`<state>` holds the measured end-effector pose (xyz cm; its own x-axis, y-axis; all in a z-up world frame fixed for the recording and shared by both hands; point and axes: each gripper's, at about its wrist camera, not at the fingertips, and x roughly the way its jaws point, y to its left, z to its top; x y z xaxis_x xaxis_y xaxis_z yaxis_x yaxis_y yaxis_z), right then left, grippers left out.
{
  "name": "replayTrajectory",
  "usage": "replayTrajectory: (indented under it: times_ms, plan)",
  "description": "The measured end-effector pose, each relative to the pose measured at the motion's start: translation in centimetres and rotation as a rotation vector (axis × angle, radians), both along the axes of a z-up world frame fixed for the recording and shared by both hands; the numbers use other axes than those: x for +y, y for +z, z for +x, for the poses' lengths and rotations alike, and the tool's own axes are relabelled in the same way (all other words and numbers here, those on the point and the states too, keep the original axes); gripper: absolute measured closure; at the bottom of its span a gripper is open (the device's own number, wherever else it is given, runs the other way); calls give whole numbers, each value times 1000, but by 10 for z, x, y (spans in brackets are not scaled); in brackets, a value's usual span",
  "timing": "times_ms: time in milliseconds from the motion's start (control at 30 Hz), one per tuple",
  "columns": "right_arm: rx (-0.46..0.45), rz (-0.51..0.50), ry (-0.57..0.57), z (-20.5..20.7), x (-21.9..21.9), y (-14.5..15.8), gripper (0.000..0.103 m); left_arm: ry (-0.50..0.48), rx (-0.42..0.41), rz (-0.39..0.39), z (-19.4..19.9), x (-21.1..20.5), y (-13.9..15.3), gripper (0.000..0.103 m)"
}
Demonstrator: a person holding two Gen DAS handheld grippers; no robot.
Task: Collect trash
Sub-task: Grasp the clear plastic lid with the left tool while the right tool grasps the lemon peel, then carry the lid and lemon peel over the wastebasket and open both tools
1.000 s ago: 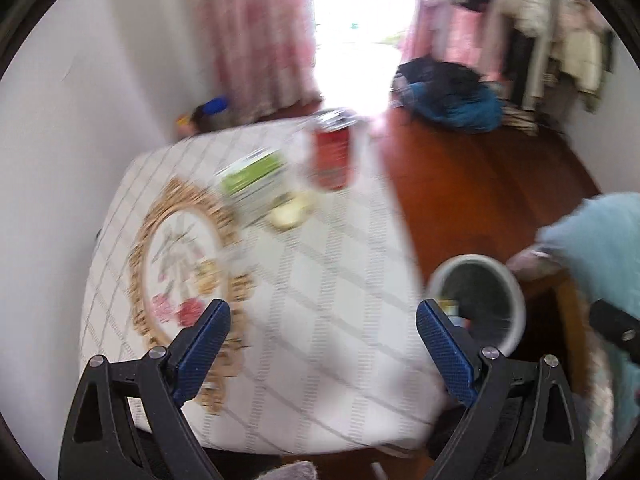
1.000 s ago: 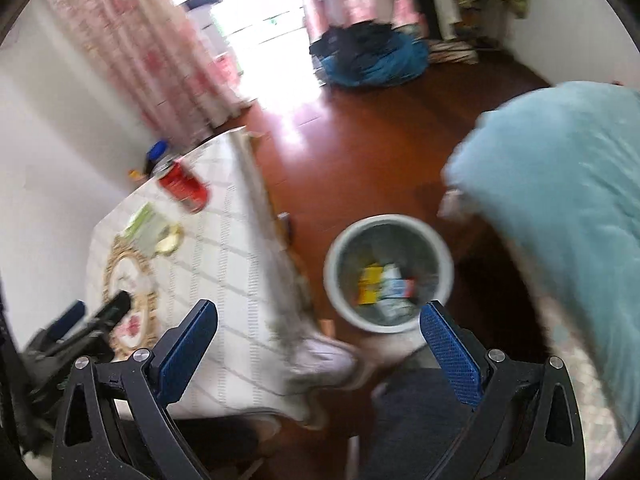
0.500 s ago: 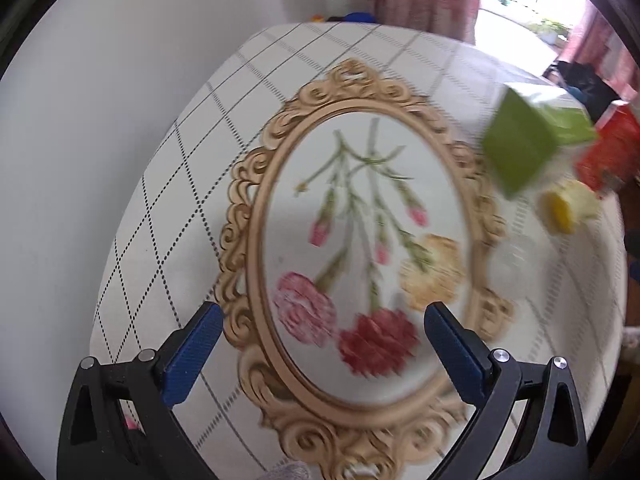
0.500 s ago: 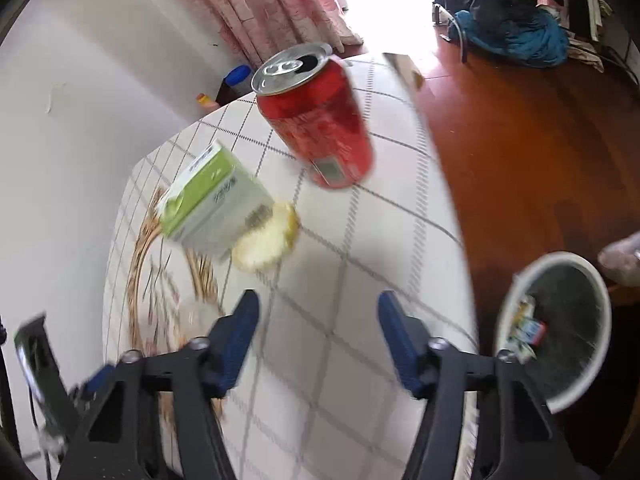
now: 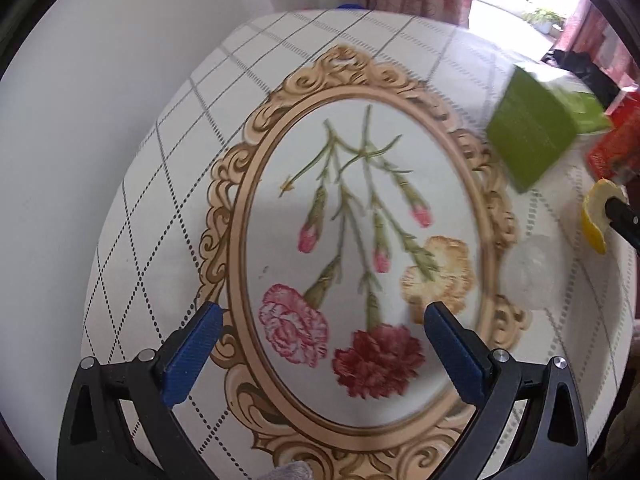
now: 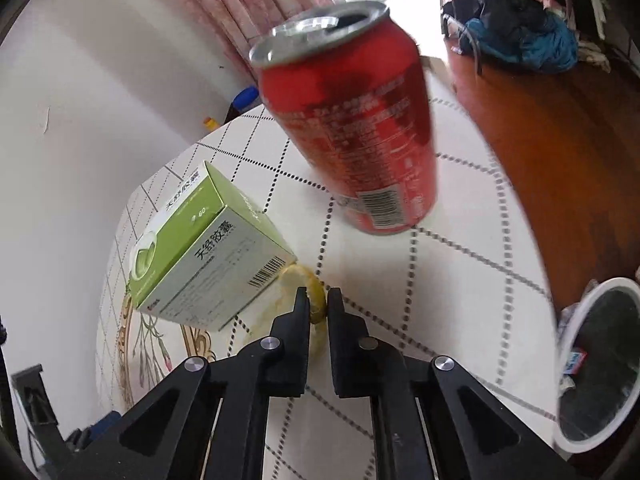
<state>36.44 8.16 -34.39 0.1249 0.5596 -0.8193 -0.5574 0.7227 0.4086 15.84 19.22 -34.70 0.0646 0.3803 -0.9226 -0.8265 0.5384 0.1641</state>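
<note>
A yellow fruit peel (image 6: 301, 282) lies on the table beside a green and white carton (image 6: 204, 248). My right gripper (image 6: 318, 304) is shut on the peel's edge. A red soda can (image 6: 352, 136) stands just beyond. In the left wrist view the peel (image 5: 594, 216) shows at the right edge with a black right fingertip (image 5: 618, 210) on it, next to the carton (image 5: 536, 140) and the can (image 5: 616, 148). My left gripper (image 5: 320, 344) is open and empty over the flower print of the tablecloth (image 5: 192, 160).
A white trash bin (image 6: 596, 364) with wrappers inside stands on the wooden floor right of the table. A clear crumpled plastic piece (image 5: 532, 276) lies on the cloth. A white wall is at the left. A pile of clothes (image 6: 520, 40) lies on the far floor.
My right gripper moved in from above the bin to the table and closed on the yellow peel. My left gripper swung left over the flower print and stayed open.
</note>
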Motion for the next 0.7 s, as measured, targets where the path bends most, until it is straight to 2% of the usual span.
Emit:
replayTrajectory:
  times_ms: [100, 167, 400, 433, 500, 533, 567, 700]
  plan:
    - [-50, -61, -37, -2, -27, 14, 95, -68, -44, 8, 6, -23, 15, 0]
    - [-64, -96, -46, -4, -42, 20, 95, -106, -85, -13, 14, -34, 21, 0]
    - [-27, -143, -85, 5, -75, 14, 95, -194, -115, -81, 65, -33, 6, 2]
    - [-19, -148, -88, 7, -79, 12, 95, -205, -112, -82, 69, -33, 5, 7]
    - [-10, -157, -92, 9, -81, 8, 95, -217, -101, -78, 79, -33, 2, 38]
    - [-5, -161, -92, 9, -81, 6, 95, -219, -99, -82, 81, -37, 3, 46]
    - [-2, -163, -93, 9, -81, 6, 95, -221, -106, -85, 81, -36, 3, 66]
    - [-7, -165, -81, 7, -81, 9, 95, -233, -120, -54, 81, -35, 11, 67]
